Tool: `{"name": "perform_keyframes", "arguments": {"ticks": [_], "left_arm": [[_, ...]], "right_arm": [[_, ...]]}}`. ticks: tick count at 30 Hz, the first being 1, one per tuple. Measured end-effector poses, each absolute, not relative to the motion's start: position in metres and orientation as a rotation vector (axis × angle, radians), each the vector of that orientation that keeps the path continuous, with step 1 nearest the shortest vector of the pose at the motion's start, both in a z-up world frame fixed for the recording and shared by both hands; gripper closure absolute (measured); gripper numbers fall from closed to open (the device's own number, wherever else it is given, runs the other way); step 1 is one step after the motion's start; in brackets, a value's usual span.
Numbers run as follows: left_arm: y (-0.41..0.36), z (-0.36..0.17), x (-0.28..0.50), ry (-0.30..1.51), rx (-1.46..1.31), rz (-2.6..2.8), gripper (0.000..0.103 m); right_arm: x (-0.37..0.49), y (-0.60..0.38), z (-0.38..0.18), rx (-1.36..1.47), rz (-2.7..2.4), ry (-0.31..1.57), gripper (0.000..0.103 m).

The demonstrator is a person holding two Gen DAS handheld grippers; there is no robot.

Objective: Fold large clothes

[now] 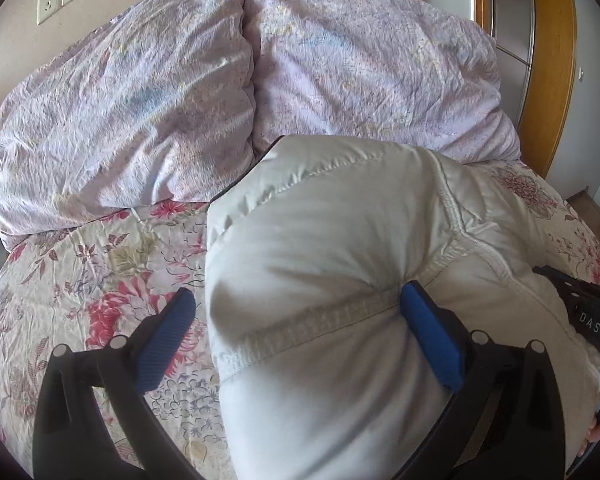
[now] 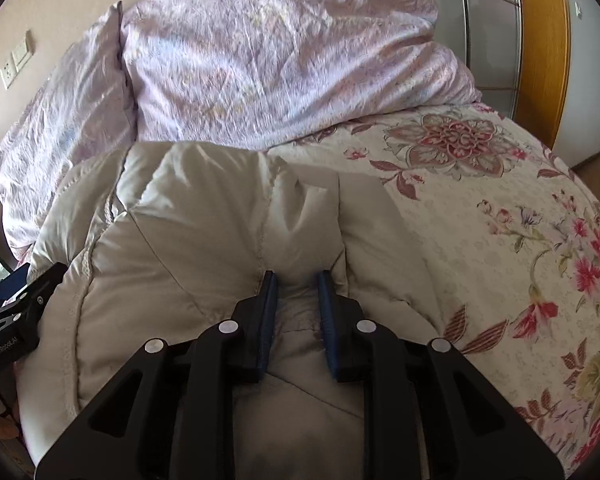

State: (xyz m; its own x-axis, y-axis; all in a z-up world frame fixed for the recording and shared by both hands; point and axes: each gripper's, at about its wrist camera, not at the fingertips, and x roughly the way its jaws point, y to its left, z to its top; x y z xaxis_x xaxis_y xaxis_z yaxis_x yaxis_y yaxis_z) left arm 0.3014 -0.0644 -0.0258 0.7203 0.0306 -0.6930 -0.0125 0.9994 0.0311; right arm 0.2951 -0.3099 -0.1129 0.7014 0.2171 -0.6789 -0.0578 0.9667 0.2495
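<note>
We pinch a ridge of the white puffer jacket (image 2: 204,216) in our right gripper (image 2: 296,280), jaws closed on it; our left gripper (image 1: 296,300), jaws open, straddles the jacket's left edge, probably steadying the fold.

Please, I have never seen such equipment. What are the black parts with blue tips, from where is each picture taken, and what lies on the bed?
No robot is here: a person holds a two-finger claw in each hand, and a camera on each claw looks forward along its fingers. One picture comes from the left claw, the other from the right claw.

On the floral bedspread lies a puffy white down jacket, bunched into a thick bundle. Behind it is a crumpled lilac duvet.

The left claw is open, one finger beside the jacket, one pressing into it. The right claw pinches a fold of the jacket between its blue pads.
</note>
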Motion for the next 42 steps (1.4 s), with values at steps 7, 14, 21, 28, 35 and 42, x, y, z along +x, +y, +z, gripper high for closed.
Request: {"name": "perform_keyframes", "arguments": {"ticks": [7, 14, 21, 28, 35, 42], "left_arm": [[-0.065, -0.031, 0.301, 0.748, 0.029, 0.045, 0.002], [-0.020, -0.017, 0.282, 0.853, -0.201, -0.158, 0.002], [0.016, -0.025, 0.277, 0.918, -0.327, -0.261, 0.002], [0.024, -0.035, 0.282, 0.969, -0.418, -0.330, 0.002], [0.020, -0.039, 0.287, 0.988, -0.424, -0.374, 0.002], [0.020, -0.040, 0.289, 1.006, -0.428, -0.393, 0.002]], "right_arm": [[0.298, -0.312, -0.117, 0.221, 0.170, 0.797, 0.082], [0.282, -0.342, -0.079, 0.236, 0.200, 0.823, 0.001], [0.296, -0.396, -0.089, 0.509, 0.380, 0.993, 0.001], [0.322, -0.394, -0.137, 0.684, 0.499, 1.206, 0.001], [0.338, -0.377, -0.148, 0.705, 0.585, 1.289, 0.001], [0.346, -0.344, -0.146, 0.662, 0.717, 1.272, 0.001]]}}
